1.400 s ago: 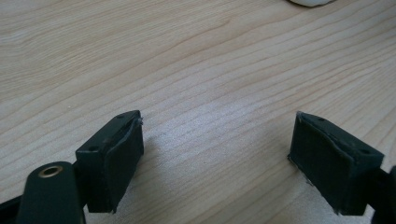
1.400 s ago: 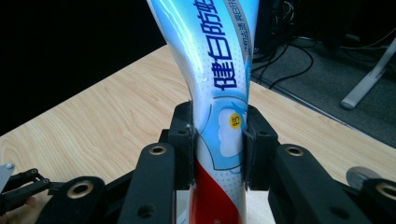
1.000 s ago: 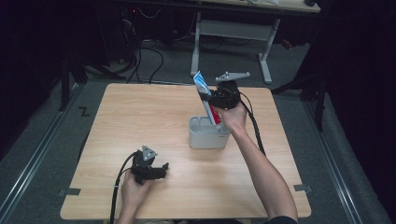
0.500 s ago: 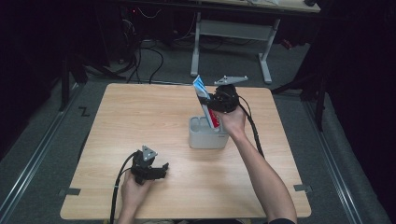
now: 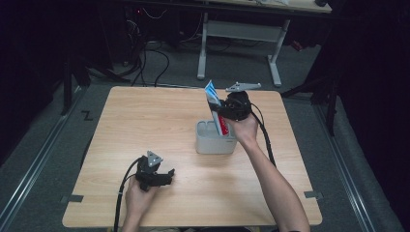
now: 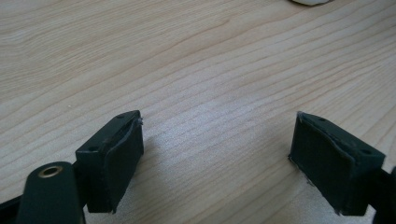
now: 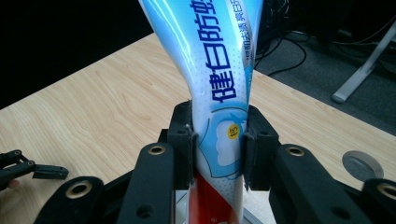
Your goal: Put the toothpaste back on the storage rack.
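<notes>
Pale wood, grey holder, bright tube

The toothpaste tube point(image 7: 219, 93) is white and light blue with dark blue lettering, a small yellow dot and a red lower end; the holder point(image 5: 215, 144) is light grey, the table point(image 5: 145, 116) pale wood grain, both grippers' pads point(image 6: 116, 158) black.

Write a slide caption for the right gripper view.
Right gripper clamps a blue, white and red toothpaste tube upright above the wooden table.
</notes>
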Demonstrator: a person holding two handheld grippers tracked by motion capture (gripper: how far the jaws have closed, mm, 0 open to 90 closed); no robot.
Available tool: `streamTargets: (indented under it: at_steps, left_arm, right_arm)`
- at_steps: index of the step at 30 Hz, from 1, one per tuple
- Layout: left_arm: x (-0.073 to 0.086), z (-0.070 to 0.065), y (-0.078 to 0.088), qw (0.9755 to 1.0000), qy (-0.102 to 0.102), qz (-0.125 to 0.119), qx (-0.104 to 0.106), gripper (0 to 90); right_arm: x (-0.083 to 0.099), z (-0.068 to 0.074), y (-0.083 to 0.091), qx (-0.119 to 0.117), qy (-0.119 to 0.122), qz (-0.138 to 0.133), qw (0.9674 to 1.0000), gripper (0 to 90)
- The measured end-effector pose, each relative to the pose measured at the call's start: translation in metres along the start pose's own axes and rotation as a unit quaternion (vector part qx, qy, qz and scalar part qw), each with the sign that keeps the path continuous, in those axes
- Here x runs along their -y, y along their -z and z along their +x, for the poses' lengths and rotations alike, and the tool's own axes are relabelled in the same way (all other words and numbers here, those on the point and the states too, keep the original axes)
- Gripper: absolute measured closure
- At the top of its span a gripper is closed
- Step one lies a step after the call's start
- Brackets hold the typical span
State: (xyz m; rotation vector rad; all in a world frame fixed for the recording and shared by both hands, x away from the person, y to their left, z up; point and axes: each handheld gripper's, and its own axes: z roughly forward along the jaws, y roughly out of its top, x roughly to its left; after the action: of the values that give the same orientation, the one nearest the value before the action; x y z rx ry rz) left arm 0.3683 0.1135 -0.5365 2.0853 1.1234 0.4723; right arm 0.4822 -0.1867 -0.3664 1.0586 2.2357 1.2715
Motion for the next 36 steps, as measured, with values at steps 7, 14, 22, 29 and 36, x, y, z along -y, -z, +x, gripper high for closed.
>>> streamTargets:
  at_steps: [7, 14, 22, 29, 36]
  left_arm:
    - [0.0, 0.0, 0.0, 1.0, 0.001, 0.001, -0.001, 17.5]
    - [0.0, 0.0, 0.0, 1.0, 0.002, 0.0, -0.002, 17.4]
    - [0.0, 0.0, 0.0, 1.0, 0.002, 0.0, -0.002, 17.4]
    - [0.0, 0.0, 0.0, 1.0, 0.002, 0.0, -0.002, 17.4]
    - [0.0, 0.0, 0.0, 1.0, 0.002, 0.0, -0.002, 17.4]
  right_arm:
    - [0.002, 0.007, -0.001, 0.002, 0.009, -0.003, 1.0, 69.1]
    - [0.008, 0.008, -0.005, -0.007, 0.003, 0.002, 1.0, 69.1]
    - [0.016, 0.004, -0.008, -0.005, -0.004, 0.012, 0.9999, 69.1]
    - [0.024, 0.001, -0.007, -0.005, -0.003, 0.023, 0.9997, 68.9]
    - [0.03, -0.001, -0.008, -0.005, -0.005, 0.029, 0.9996, 68.8]
